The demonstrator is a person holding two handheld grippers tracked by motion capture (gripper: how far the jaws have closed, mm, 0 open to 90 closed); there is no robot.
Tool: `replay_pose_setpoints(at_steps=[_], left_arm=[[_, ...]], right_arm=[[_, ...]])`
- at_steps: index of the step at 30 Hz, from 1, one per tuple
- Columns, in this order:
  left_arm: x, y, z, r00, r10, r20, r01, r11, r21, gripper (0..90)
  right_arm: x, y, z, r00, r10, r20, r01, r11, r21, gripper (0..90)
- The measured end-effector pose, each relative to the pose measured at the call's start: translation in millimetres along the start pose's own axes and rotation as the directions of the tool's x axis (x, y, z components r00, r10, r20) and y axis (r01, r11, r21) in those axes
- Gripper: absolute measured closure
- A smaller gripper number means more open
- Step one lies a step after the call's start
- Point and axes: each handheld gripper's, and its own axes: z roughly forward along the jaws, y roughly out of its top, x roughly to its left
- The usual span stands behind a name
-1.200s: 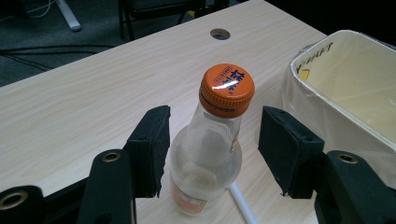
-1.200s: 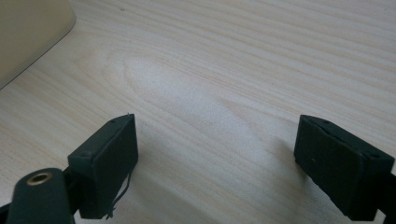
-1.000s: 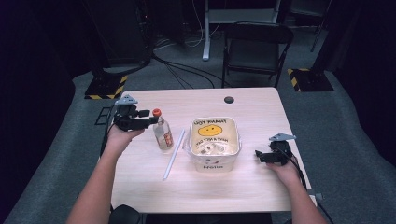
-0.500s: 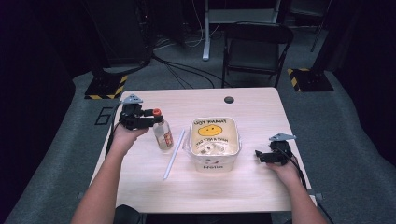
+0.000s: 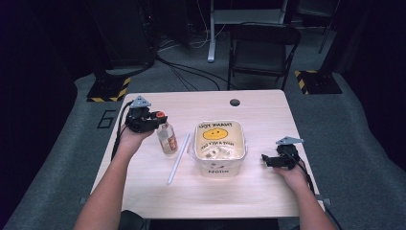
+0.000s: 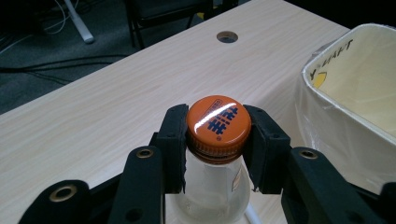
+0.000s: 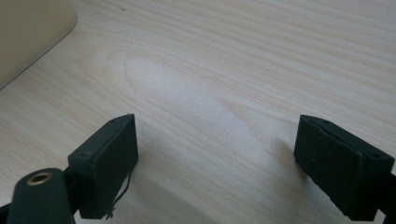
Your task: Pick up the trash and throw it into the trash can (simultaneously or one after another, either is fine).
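A clear bottle (image 5: 167, 140) with an orange cap (image 6: 218, 122) stands upright left of the middle of the table. My left gripper (image 5: 160, 118) is at its top. Its jaws have just been closing, and in the left gripper view the pads (image 6: 173, 144) press on both sides of the cap, so my left gripper (image 6: 218, 133) is shut on it. My right gripper (image 5: 265, 159) lies low on the table, right of the white container (image 5: 242, 143). In the right gripper view my right gripper (image 7: 217, 154) stands open over bare wood.
The white container (image 6: 327, 107) has a yellow smiley face on its inner wall and small pieces inside. A long white straw (image 5: 178, 159) lies between the bottle and the container. A cable hole (image 5: 234, 102) sits near the table's far edge, with a chair (image 5: 263, 48) behind.
My left gripper has moved a little to the right, onto the bottle's top, and its jaws have closed around the orange cap. The right gripper has stayed put.
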Motion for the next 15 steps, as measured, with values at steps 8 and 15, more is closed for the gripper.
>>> replay_pose_setpoints(at_steps=[8,15], left_arm=[[-4.7,7.1,-3.7,0.9992,0.038,0.008,-0.039,0.9985,0.038,62.8],[-5.4,14.6,-17.0,0.999,0.042,0.015,-0.042,0.9982,0.043,62.8]], right_arm=[[0.0,0.0,0.0,1.0,0.0,0.0,0.0,1.0,0.0,12.7],[0.0,0.0,0.0,1.0,0.0,0.0,0.0,1.0,0.0,12.7]])
